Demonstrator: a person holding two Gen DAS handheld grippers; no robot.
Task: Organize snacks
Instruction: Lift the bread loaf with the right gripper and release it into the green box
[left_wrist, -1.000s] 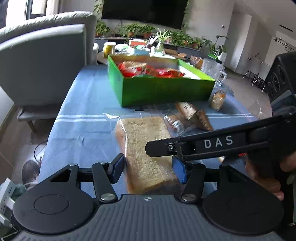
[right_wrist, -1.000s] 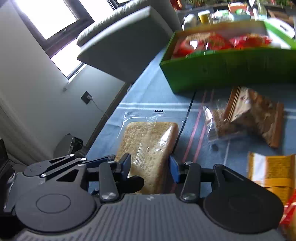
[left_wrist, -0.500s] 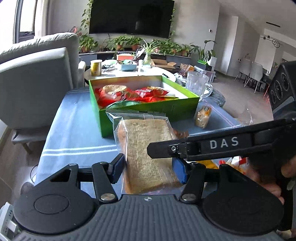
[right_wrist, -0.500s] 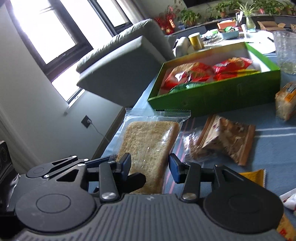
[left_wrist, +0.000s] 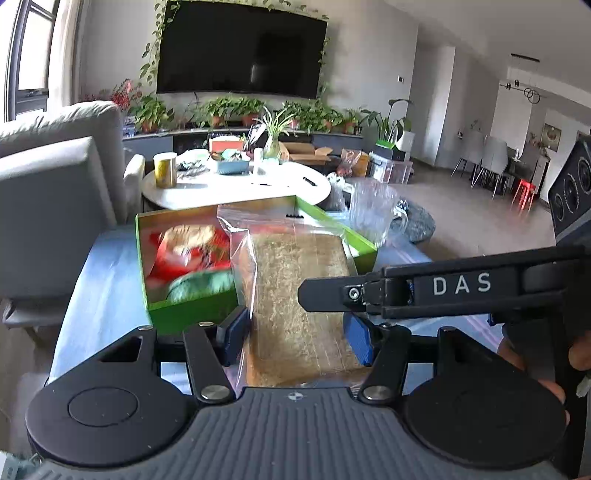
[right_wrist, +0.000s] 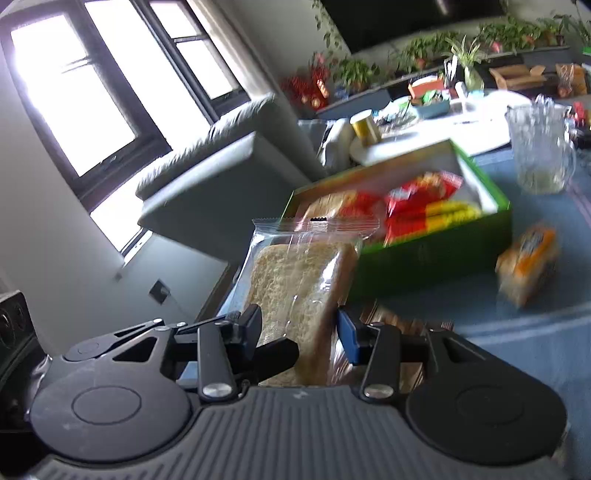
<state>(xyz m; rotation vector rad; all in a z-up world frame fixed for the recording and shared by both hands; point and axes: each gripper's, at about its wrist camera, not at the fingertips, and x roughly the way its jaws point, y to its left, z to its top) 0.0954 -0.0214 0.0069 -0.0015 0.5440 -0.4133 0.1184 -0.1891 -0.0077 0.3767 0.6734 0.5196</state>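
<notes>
Carrying the bag of bread (left_wrist: 299, 295) with both claws, I have it up off the table (right_wrist: 517, 332) and reaching toward the green box (left_wrist: 184, 314). My left claw (left_wrist: 295, 332) is clamped on the near end of the bag, one blue pad on each side of it. My right claw (right_wrist: 299, 328) grips the same bag from the other side, its pads pressed against the loaf. In the left view the right claw's long black arm crosses over the bread.

I judge the job to be partly done. Red and yellow packets (right_wrist: 424, 206) already lie inside the box, and what looks like another bread bag rests in its left end. At least two things are left: an orange snack pack (right_wrist: 528, 266) lying on the table beside the box, and a brown packet (right_wrist: 399, 321) just under my right claw. A glass jug (right_wrist: 535, 147) stands beyond the box.

Both claws point forward and somewhat downward, side by side, with the bread's far end hanging at the box's near wall.
</notes>
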